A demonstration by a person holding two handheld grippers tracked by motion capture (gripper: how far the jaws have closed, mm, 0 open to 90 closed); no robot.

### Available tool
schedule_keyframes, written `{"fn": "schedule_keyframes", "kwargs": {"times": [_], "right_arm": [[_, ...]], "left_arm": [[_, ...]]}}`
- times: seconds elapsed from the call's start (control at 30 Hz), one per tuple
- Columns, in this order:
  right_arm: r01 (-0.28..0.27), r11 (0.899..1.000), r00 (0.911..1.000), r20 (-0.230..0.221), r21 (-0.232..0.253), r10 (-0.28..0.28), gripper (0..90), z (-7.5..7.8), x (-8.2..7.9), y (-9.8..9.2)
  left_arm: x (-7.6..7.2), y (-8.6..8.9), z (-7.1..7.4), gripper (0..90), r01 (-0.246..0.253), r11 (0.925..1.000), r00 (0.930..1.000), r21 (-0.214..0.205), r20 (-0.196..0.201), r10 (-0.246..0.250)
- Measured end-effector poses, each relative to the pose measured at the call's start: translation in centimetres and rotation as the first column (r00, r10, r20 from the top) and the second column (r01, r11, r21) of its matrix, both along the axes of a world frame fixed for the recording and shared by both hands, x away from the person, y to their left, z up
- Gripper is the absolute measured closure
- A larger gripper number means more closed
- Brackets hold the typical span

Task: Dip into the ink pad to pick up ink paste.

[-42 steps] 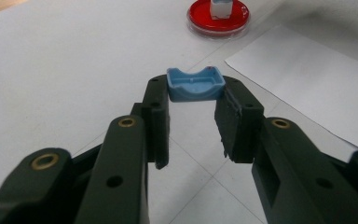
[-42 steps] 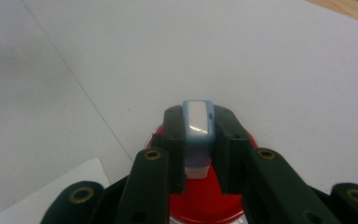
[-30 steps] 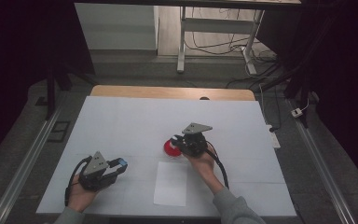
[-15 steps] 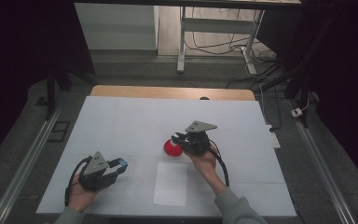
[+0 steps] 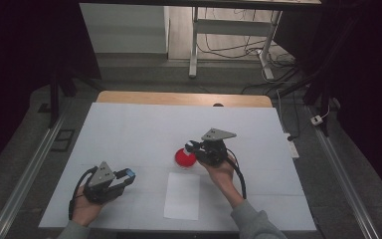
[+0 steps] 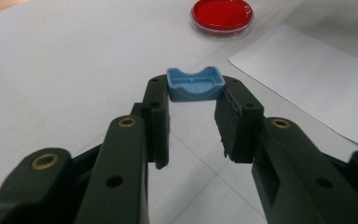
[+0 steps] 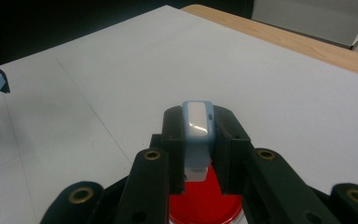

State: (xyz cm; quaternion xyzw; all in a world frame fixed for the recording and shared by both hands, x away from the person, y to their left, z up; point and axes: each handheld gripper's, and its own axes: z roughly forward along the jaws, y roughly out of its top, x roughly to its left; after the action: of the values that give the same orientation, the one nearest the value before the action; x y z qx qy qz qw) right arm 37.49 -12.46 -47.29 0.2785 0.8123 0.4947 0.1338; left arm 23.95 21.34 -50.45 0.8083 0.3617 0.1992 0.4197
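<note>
The person is leaning both forearms in over the near edge of the white table [image 5: 129, 124]. The left hand [image 5: 87, 206] is resting low near the front left corner, wrapping the left gripper [image 5: 124, 175] and pointing it toward the middle; its jaws are pinching a small blue cap [image 6: 196, 84] by its two ends at their very tips. The right hand [image 5: 224, 172] is reaching farther in, wrist raised, holding the right gripper [image 5: 191, 148] aimed leftward above the near edge of a round red dish [image 5: 184, 158]. Its jaws are squeezing a slim pale blue and white piece [image 7: 197, 126] standing upright between them. A white sheet of paper [image 5: 182, 195] is lying flat just in front of the dish, between the two hands.
</note>
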Motion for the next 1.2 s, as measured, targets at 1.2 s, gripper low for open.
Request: {"fn": "schedule_keyframes", "kwargs": {"times": [1.2], "right_arm": [[-0.018, 1.0, 0.9998, -0.01, 0.024, 0.019, 75.8, 1.2, -1.3, -2.0]], "left_arm": [[0.0, 0.2, 0.0, 65.6, -0.009, 0.9999, 1.0, -0.004, 0.0, 0.009]]}}
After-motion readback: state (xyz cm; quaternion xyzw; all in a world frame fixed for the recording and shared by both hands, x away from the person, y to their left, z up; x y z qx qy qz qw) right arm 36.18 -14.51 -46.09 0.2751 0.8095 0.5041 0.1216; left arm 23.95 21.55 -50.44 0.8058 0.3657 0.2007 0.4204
